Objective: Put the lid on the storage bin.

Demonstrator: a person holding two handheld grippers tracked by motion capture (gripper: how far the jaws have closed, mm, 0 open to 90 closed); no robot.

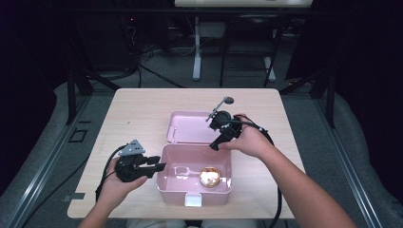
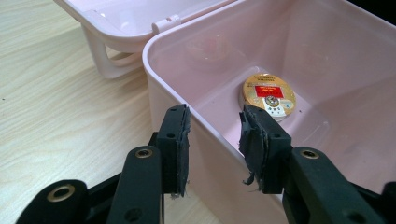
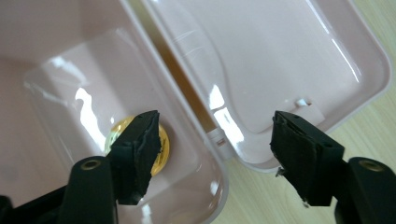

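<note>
Spanning the middle of the high view, a pale wood-grain tabletop (image 1: pixel 138 118) is seen, lit brightly against a dark room. Grey floor is visible around it, with black cables trailing across and the white legs of another desk (image 1: pixel 196 52) behind. A pink box (image 1: pixel 173 183) is set on the near half of the tabletop, its lid (image 1: pixel 187 128) thrown open and laid flat behind it. A round gold tin (image 1: pixel 209 176) is found on the box's floor, toward the right side. The left gripper (image 1: pixel 159 166) is held at the box's left wall, its jaws straddling the rim: one pad is seen outside the wall, one inside, and whether the wall is pressed cannot be told. The right gripper (image 1: pixel 215 146) is hovered over the back rim where lid meets box, jaws spread apart with nothing between them, the tin seen below.
</note>
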